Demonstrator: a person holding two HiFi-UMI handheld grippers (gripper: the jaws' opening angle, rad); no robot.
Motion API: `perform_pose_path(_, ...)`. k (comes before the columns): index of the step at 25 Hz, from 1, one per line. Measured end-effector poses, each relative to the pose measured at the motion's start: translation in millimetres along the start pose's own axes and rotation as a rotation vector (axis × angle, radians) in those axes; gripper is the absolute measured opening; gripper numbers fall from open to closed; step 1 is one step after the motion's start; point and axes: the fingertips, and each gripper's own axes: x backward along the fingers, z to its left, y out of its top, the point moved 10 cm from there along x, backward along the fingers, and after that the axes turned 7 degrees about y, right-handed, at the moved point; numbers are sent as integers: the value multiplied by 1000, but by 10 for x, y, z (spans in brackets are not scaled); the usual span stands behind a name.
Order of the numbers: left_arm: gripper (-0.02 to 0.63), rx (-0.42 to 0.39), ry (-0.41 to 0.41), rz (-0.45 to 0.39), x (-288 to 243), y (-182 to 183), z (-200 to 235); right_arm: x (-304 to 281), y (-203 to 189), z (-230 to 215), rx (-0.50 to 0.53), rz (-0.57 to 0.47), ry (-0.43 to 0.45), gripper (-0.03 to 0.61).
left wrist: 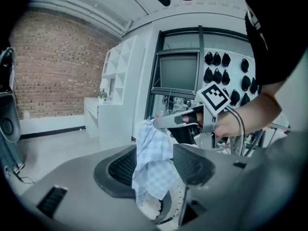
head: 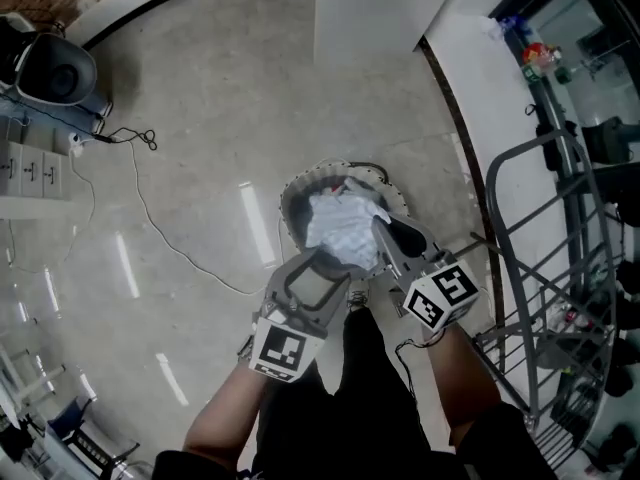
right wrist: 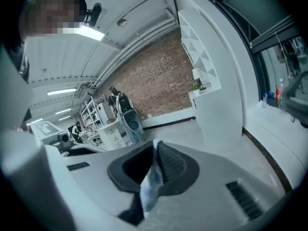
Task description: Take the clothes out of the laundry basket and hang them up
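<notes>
Checked garment (left wrist: 150,146): thin, light and limp. I judge it will sag and slip unless pinched at a hem or corner, not mid-panel. Right gripper (right wrist: 155,154) is clamped on an upper fold, and the rest hangs down above the laundry basket (head: 292,196). Left gripper (left wrist: 153,170): jaws stand wide with the cloth dangling between them, pads not pressing it. Grey rack (head: 560,268) stands to the right.

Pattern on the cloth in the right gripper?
The cloth is a pale blue-and-white check, clearest in the left gripper view.
</notes>
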Motion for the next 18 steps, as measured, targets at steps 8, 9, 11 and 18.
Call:
perform_pose_path(8, 244, -101, 57, -90, 197, 755, -164, 402, 1051, 396, 72, -122, 32, 29)
perform_pose_path(9, 249, -116, 67, -97, 236, 848, -168, 442, 1167, 466, 78, -127, 34, 30)
perform_pose_path(11, 253, -156, 90, -106, 285, 1009, -168, 514, 1386, 583, 85, -136, 44, 29)
perform_pose_path(18, 256, -283, 114, -162, 336, 1639, -204, 755, 1944, 839, 146, -197, 86, 29)
